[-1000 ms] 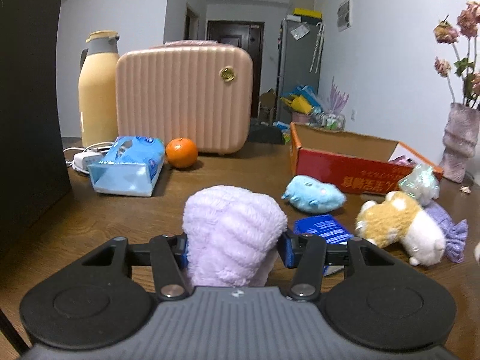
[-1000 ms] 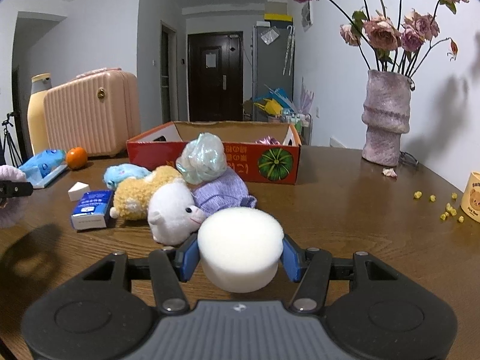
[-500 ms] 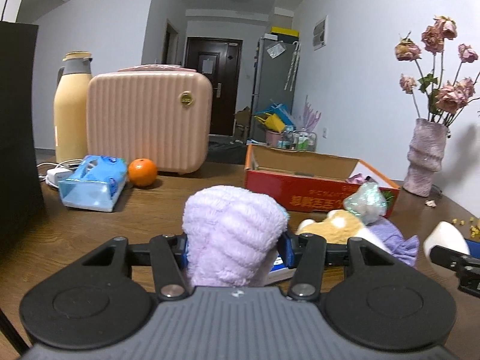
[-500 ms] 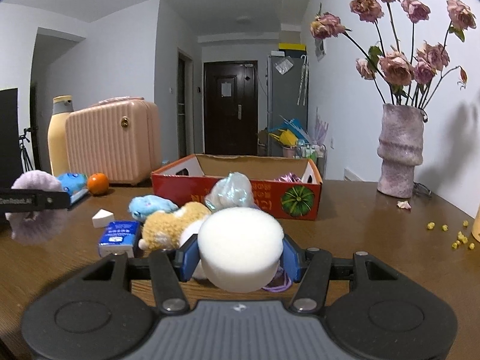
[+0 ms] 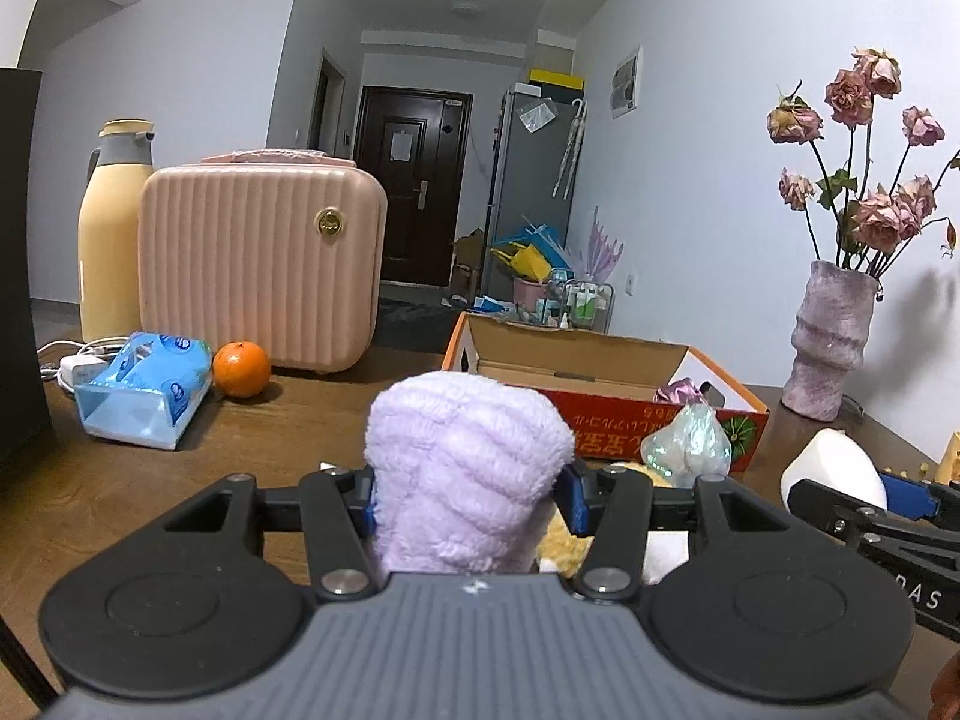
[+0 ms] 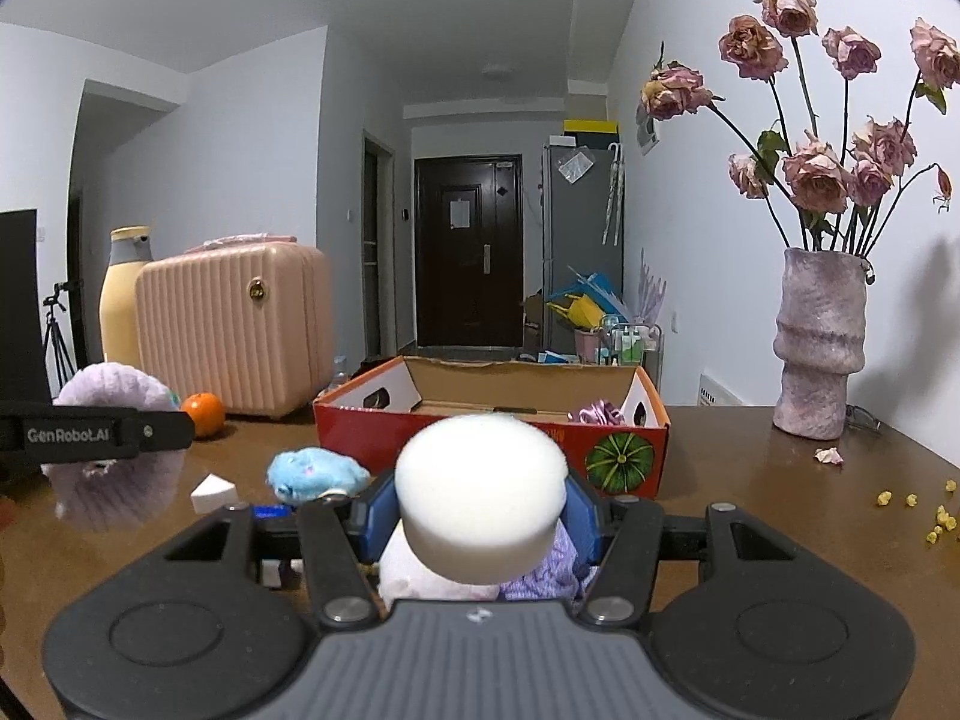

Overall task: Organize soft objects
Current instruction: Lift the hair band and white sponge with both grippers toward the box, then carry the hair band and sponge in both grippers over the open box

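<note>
The left gripper (image 5: 471,498) clamps a fluffy lilac plush roll (image 5: 468,471) between its fingers at lower centre. The right gripper (image 6: 480,516) squeezes a white round foam sponge (image 6: 480,495) likewise. Both are held above the brown wooden tabletop (image 6: 750,480), with the open red cardboard box (image 6: 492,438) just behind.
</note>
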`<action>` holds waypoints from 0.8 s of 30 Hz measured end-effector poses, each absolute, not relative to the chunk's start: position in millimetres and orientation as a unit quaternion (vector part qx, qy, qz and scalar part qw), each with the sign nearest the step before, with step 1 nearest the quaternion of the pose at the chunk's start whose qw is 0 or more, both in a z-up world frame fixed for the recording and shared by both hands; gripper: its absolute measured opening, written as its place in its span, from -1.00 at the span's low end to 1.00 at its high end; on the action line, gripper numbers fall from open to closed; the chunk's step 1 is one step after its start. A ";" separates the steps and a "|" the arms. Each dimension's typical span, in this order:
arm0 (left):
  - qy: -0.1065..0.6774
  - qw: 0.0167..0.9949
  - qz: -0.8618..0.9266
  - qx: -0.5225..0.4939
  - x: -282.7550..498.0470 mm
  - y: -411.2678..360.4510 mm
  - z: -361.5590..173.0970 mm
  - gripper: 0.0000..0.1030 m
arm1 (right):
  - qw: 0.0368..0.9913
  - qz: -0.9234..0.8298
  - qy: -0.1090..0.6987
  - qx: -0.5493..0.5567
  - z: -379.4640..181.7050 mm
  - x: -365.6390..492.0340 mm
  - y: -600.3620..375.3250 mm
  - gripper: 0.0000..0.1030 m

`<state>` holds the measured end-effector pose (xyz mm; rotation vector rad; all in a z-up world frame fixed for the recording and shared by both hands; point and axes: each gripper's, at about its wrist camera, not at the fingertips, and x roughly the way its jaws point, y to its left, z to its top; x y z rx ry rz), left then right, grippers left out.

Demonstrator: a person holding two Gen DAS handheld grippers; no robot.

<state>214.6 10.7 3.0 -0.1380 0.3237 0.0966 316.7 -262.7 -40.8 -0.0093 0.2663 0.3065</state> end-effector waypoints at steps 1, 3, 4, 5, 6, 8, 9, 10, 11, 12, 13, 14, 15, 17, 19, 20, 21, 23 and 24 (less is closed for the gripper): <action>0.160 0.984 0.048 -0.069 217.1 10.1 4.0 0.03 | 0.980 0.151 0.131 -0.002 -40.1 319.1 -263.1 0.08; 0.158 0.984 0.048 -0.071 221.3 10.0 5.6 0.03 | 0.980 0.150 0.129 0.001 -38.8 323.6 -263.3 0.08; 0.157 0.984 0.049 -0.072 223.9 9.9 6.7 0.03 | 0.981 0.149 0.127 0.003 -38.1 326.3 -263.2 0.08; 0.156 0.984 0.050 -0.074 226.3 9.8 7.4 0.03 | 0.981 0.148 0.126 0.003 -37.6 328.4 -262.9 0.08; 0.155 0.984 0.050 -0.076 229.3 9.9 8.6 0.03 | 0.981 0.148 0.124 0.004 -37.2 330.9 -262.5 0.08; 0.153 0.984 0.051 -0.079 234.7 9.8 10.5 0.03 | 0.982 0.147 0.122 0.006 -35.7 335.9 -260.9 0.08; 0.152 0.984 0.051 -0.080 237.8 9.5 11.5 0.03 | 0.982 0.146 0.121 0.007 -35.3 339.0 -260.4 0.08; 0.151 0.984 0.051 -0.082 240.6 9.2 12.4 0.03 | 0.982 0.145 0.120 0.008 -35.0 341.9 -259.7 0.07; 0.150 0.984 0.051 -0.083 243.6 8.7 13.4 0.03 | 0.982 0.144 0.119 0.009 -34.6 344.3 -259.4 0.07; 0.149 0.984 0.050 -0.084 246.8 8.3 14.3 0.03 | 0.983 0.141 0.116 0.011 -34.1 346.6 -258.7 0.07; 0.148 0.984 0.050 -0.084 249.6 7.9 14.8 0.03 | 0.984 0.140 0.114 0.014 -33.5 349.7 -258.7 0.07; 0.148 0.984 0.050 -0.082 252.3 7.6 14.9 0.03 | 0.984 0.139 0.113 0.015 -33.3 352.0 -258.3 0.07; 0.147 0.984 0.050 -0.082 255.2 7.4 15.1 0.03 | 0.984 0.139 0.113 0.016 -32.6 355.0 -257.7 0.07; 0.148 0.984 0.049 -0.083 260.9 8.4 15.0 0.03 | 0.984 0.139 0.111 0.018 -31.6 360.4 -257.3 0.07; 0.147 0.984 0.050 -0.086 266.4 9.5 15.8 0.03 | 0.984 0.140 0.109 0.019 -30.4 365.3 -256.3 0.07; 0.146 0.984 0.052 -0.087 269.1 10.0 16.7 0.03 | 0.984 0.140 0.108 0.019 -29.8 367.6 -255.6 0.07; 0.145 0.984 0.053 -0.088 271.5 10.8 17.2 0.03 | 0.985 0.139 0.105 0.018 -29.2 370.1 -255.2 0.07; 0.144 0.984 0.055 -0.093 277.4 12.0 18.9 0.03 | 0.985 0.138 0.103 0.020 -27.7 374.4 -254.4 0.07; 0.142 0.984 0.055 -0.094 280.6 12.4 20.1 0.03 | 0.985 0.138 0.102 0.022 -27.0 377.2 -254.3 0.07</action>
